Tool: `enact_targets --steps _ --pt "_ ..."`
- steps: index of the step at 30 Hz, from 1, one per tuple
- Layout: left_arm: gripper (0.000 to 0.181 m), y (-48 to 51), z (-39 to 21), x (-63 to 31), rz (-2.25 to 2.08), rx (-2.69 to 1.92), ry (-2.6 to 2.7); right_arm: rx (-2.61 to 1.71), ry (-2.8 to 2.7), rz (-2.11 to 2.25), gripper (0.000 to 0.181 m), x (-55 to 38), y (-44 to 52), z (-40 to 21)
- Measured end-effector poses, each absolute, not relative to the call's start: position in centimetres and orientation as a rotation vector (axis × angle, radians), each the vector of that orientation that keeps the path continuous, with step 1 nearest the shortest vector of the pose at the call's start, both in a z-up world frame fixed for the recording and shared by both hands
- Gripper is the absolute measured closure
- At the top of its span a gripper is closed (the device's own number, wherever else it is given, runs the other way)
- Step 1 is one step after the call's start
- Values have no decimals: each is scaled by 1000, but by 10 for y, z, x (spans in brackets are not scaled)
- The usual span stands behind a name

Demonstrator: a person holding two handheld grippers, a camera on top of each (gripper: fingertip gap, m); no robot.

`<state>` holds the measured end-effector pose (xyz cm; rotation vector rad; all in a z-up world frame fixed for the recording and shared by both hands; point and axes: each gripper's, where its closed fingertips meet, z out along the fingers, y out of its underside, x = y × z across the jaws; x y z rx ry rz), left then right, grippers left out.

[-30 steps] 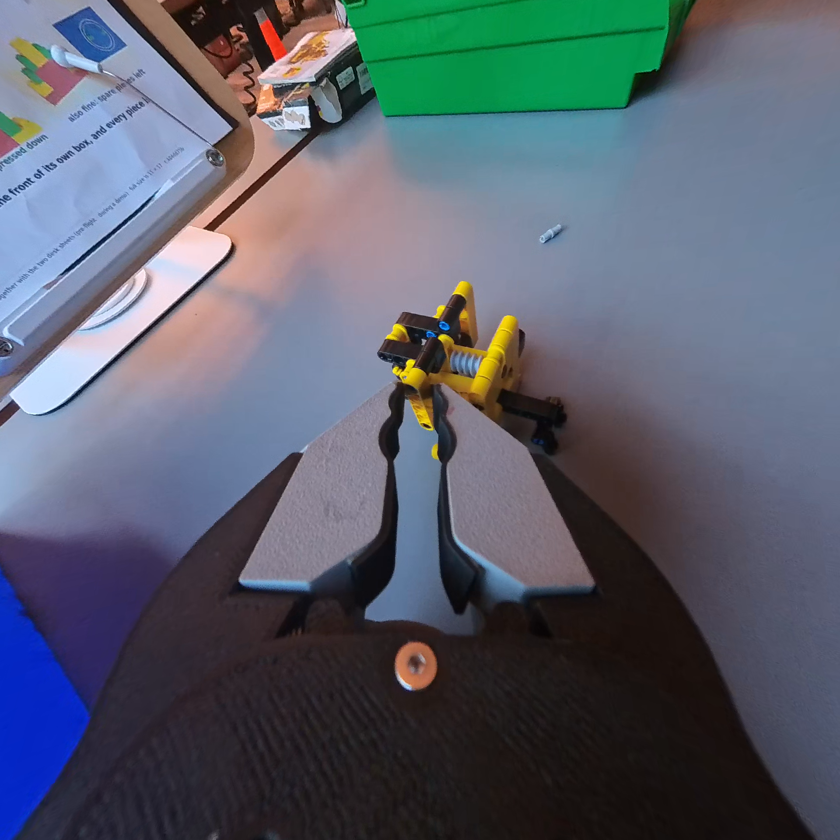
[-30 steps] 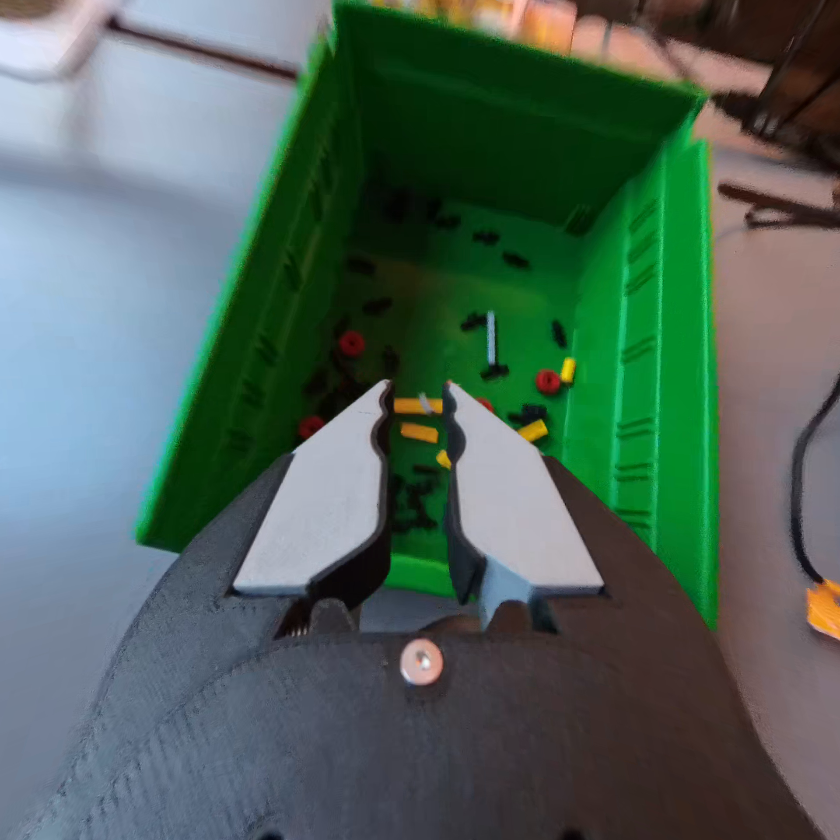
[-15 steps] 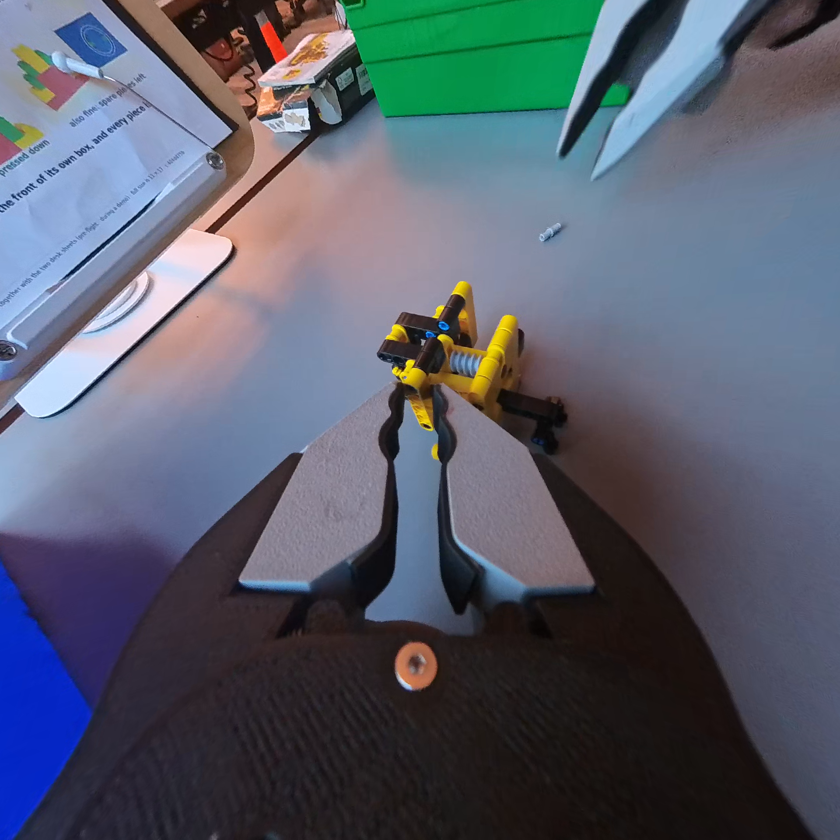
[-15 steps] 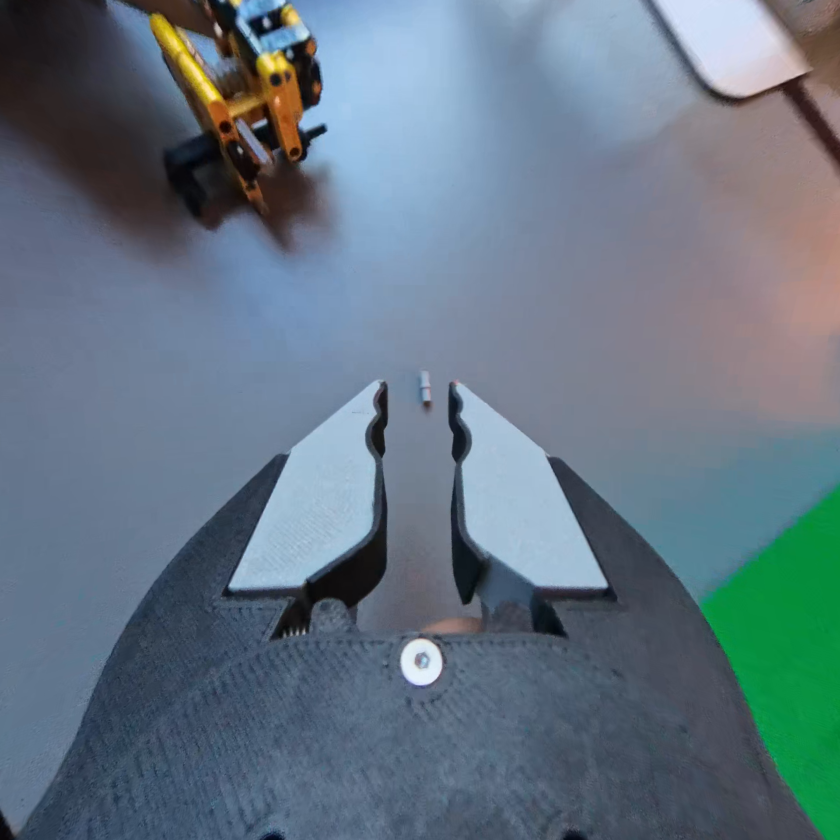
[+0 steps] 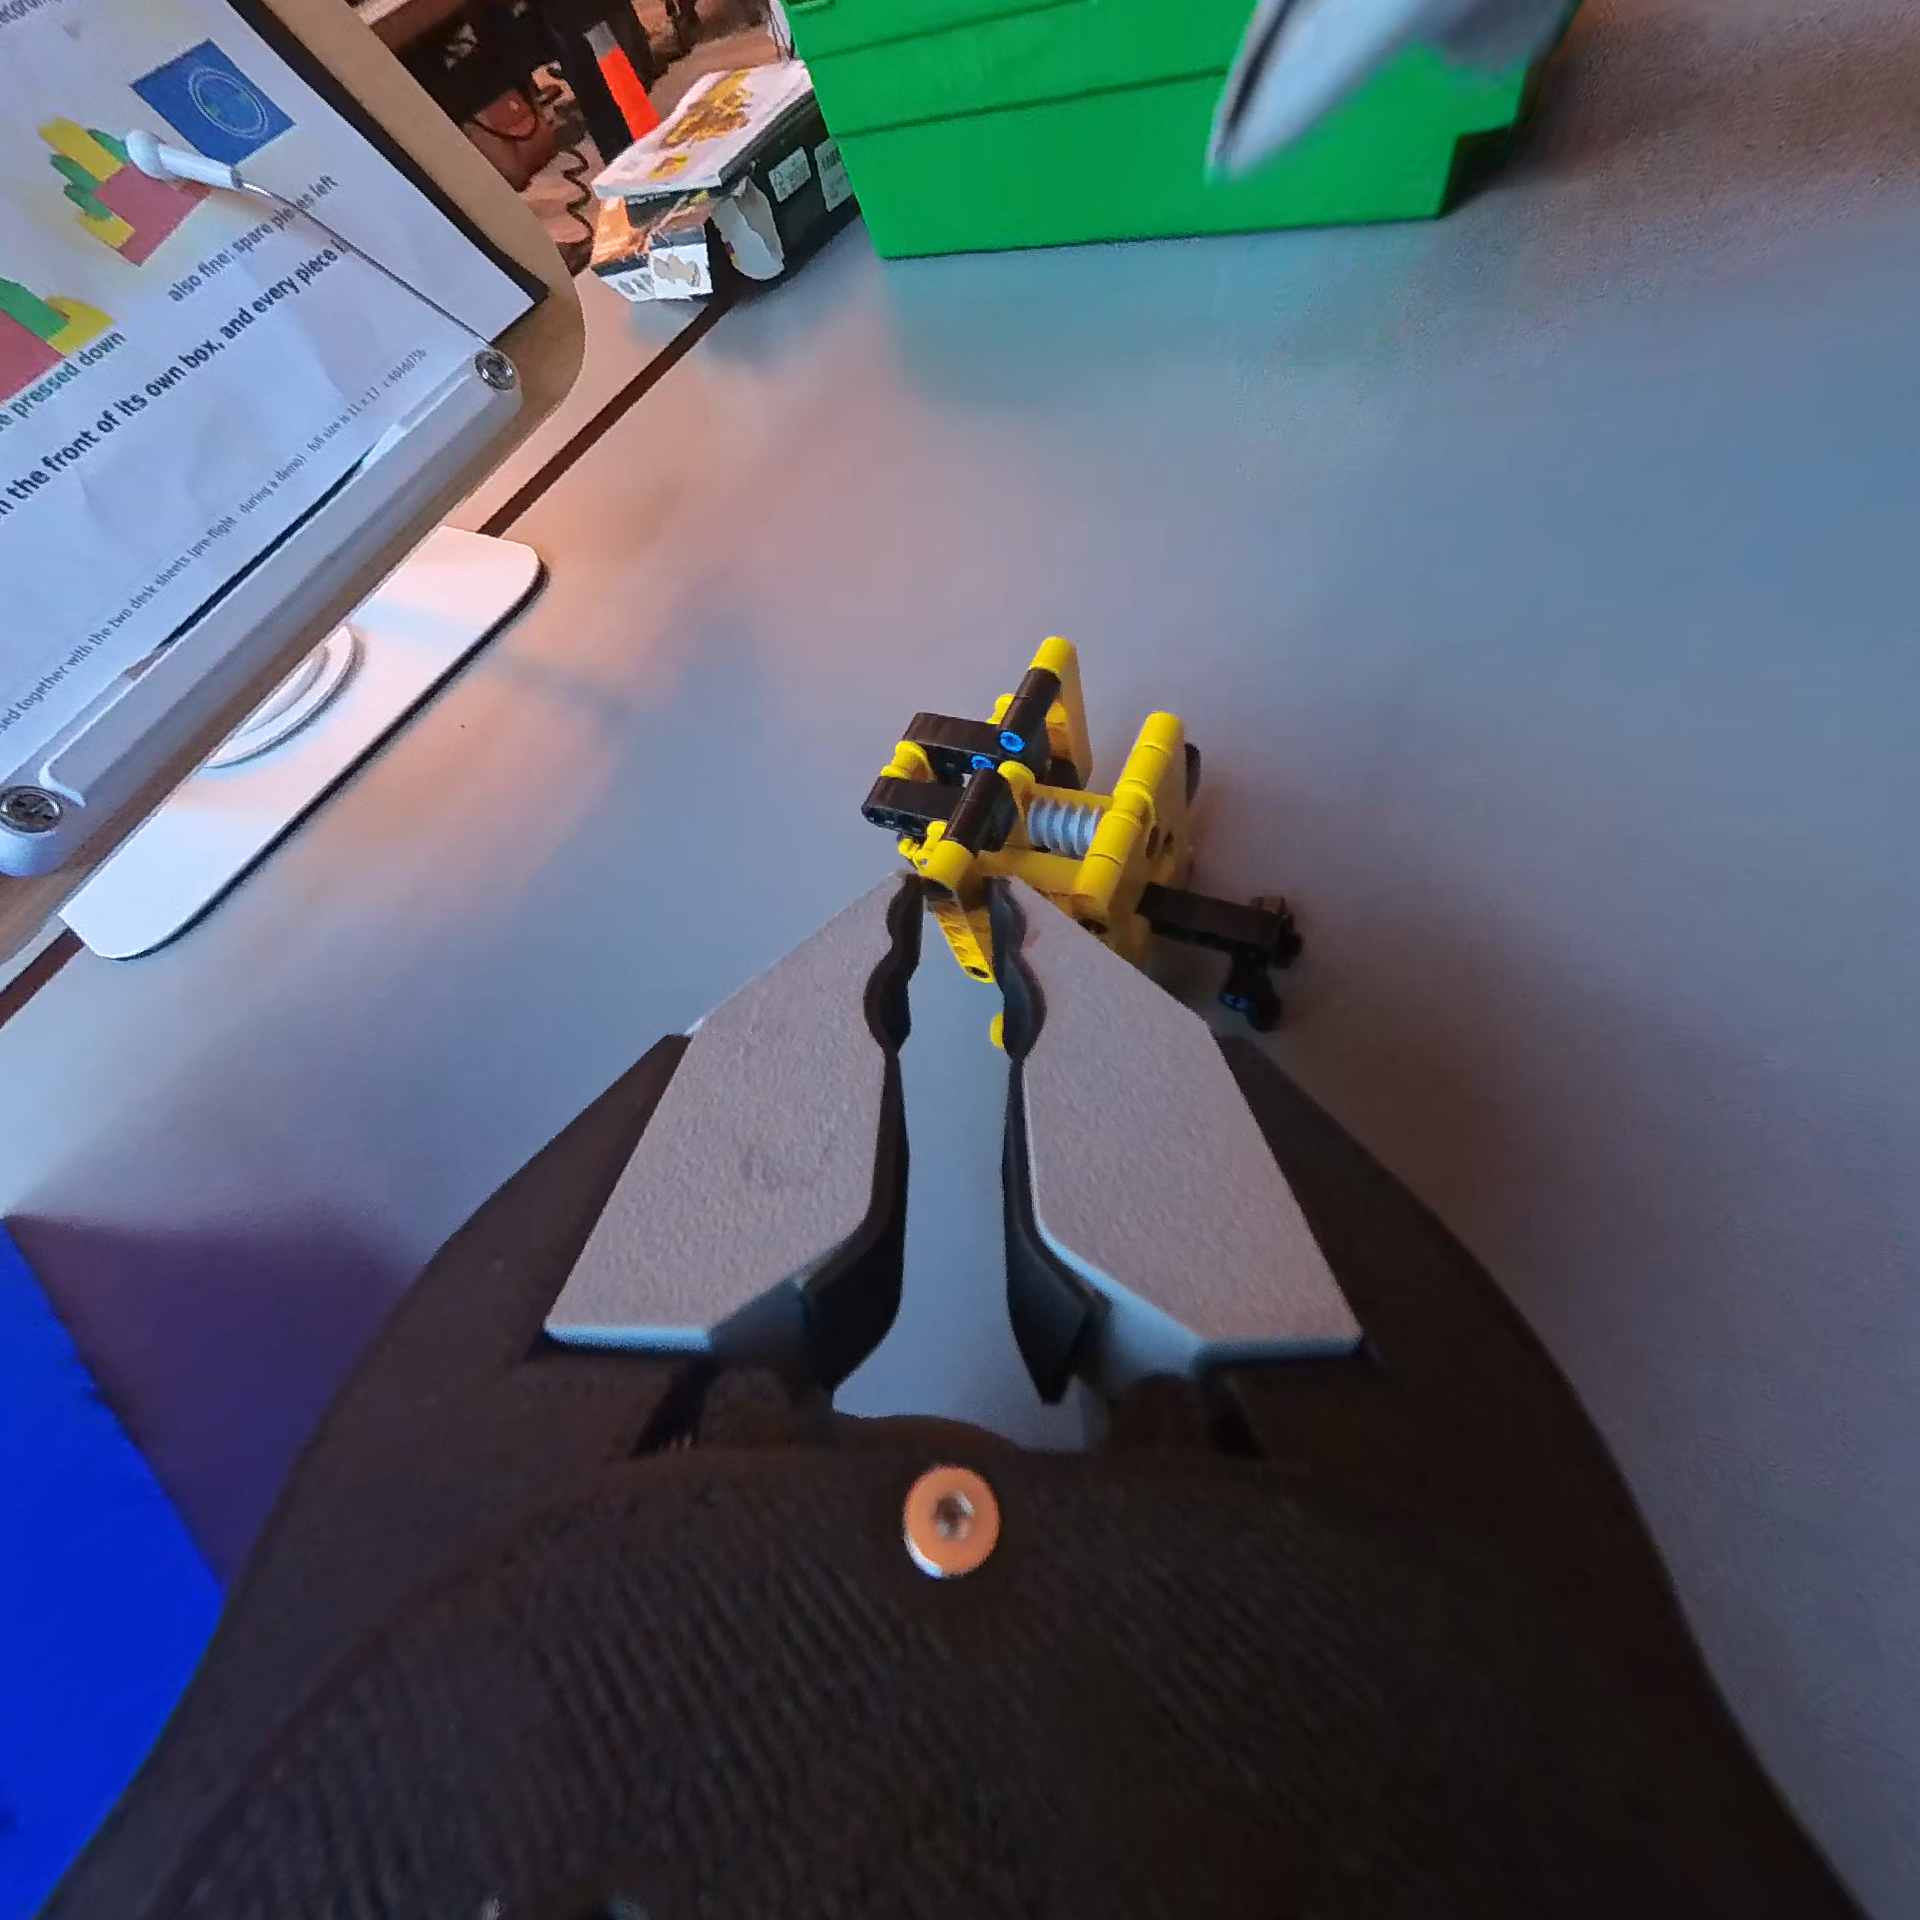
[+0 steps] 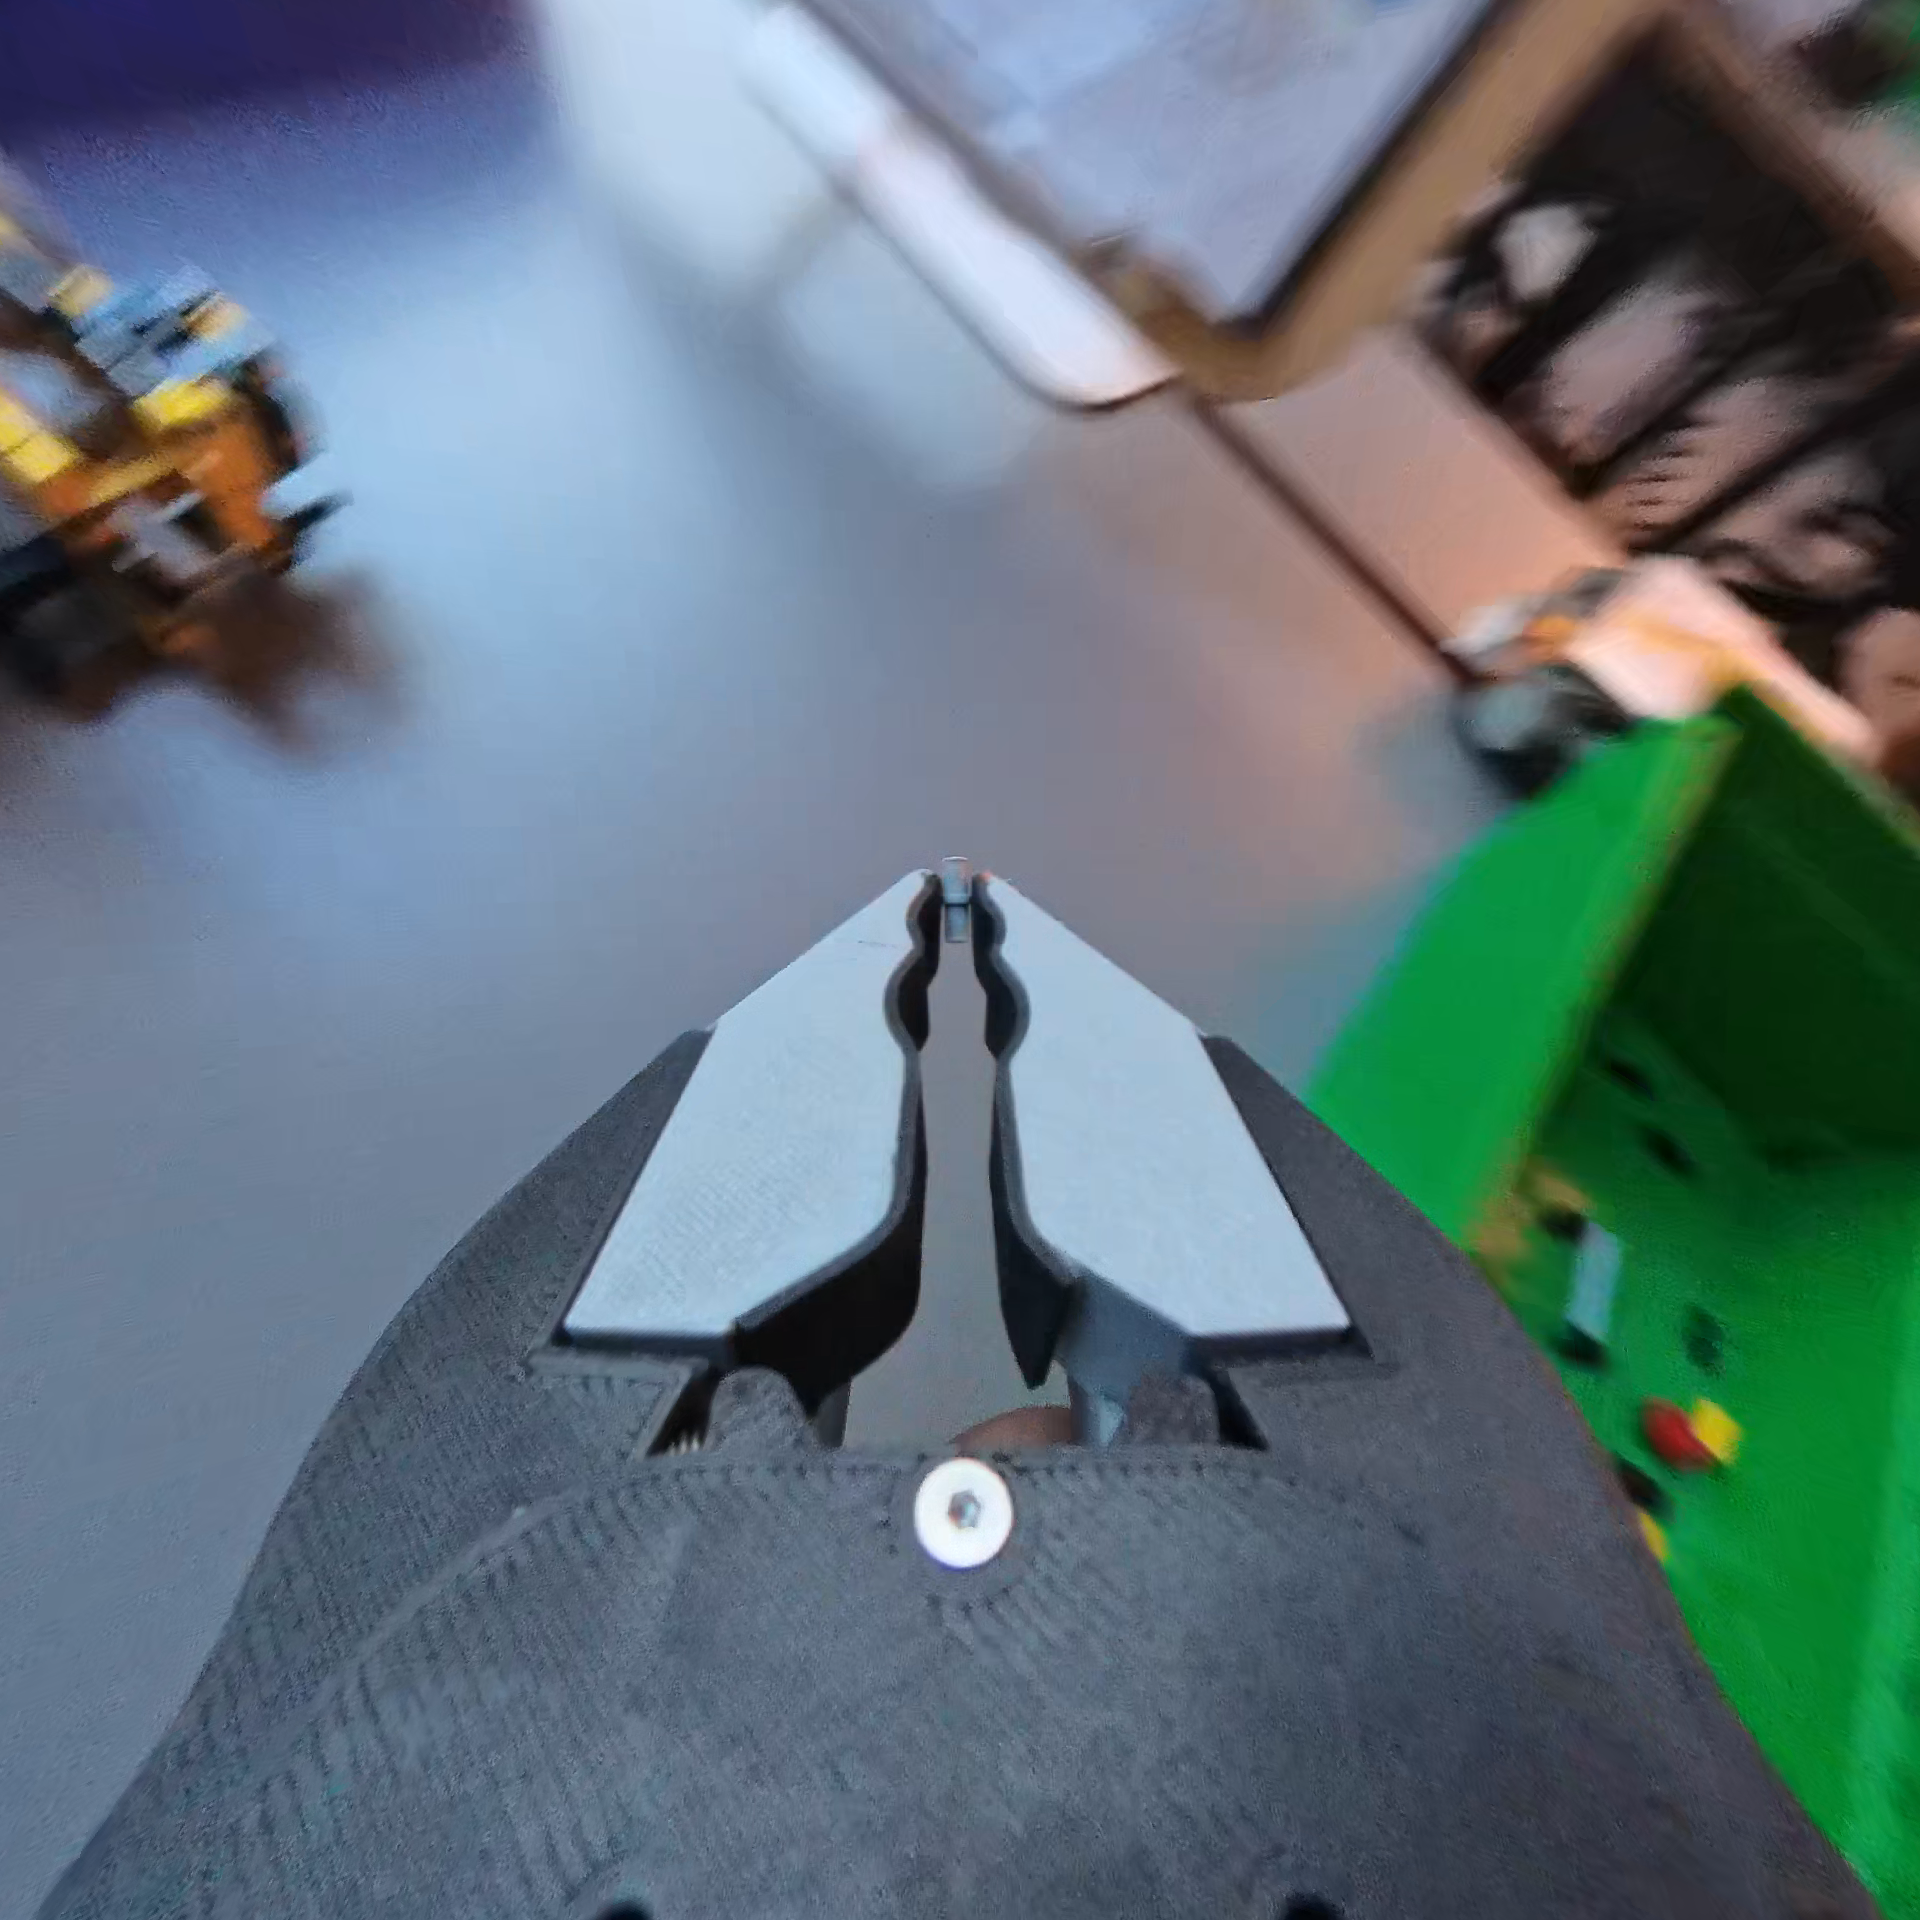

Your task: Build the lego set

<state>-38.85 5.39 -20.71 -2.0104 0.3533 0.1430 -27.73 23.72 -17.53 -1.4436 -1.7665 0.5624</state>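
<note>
A yellow and black lego model [image 5: 1049, 821] with a grey worm gear rests on the grey table [image 5: 1455, 623]. My left gripper [image 5: 956, 904] is shut on a yellow beam at the model's near end. My right gripper [image 6: 958, 883] is shut on a small grey pin [image 6: 954, 902] held at its fingertips, above the table. The model shows blurred at the left of the right wrist view [image 6: 135, 468]. The right gripper shows blurred at the top right of the left wrist view [image 5: 1351, 62], in front of the green bin.
A green parts bin [image 5: 1143, 156] stands at the table's back; in the right wrist view [image 6: 1714, 1143] it holds loose pieces. A stand with an instruction sheet [image 5: 208, 312] sits at the left on a white base [image 5: 312, 707]. A small box [image 5: 727, 197] lies behind.
My right gripper left the bin, came down over the grey pin on the table, shut on it and lifted it. The pin is gone from the table. The left gripper has not moved.
</note>
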Motion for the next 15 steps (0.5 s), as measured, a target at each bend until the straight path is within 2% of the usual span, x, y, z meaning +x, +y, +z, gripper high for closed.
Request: enact_targets --steps 1,4,6,8,12,15 --pt "171 54 -207 -389 157 -2014 355 -1470 -1649 544 179 -268 261 -156" --pt "166 54 -208 -391 189 -2028 350 -1604 -1320 361 179 -224 349 -124" --pt "162 53 -205 -389 186 -2027 352 -1763 -1277 300 179 -198 385 -144" --pt "159 51 -199 -389 176 -2008 350 -1910 -1299 298 161 -185 397 -173" --pt "161 45 -179 -396 124 -1948 300 -1883 -1229 380 164 -182 403 -175" --pt "171 39 -174 -395 44 -1939 302 -1960 -1277 245 153 -172 409 -191"
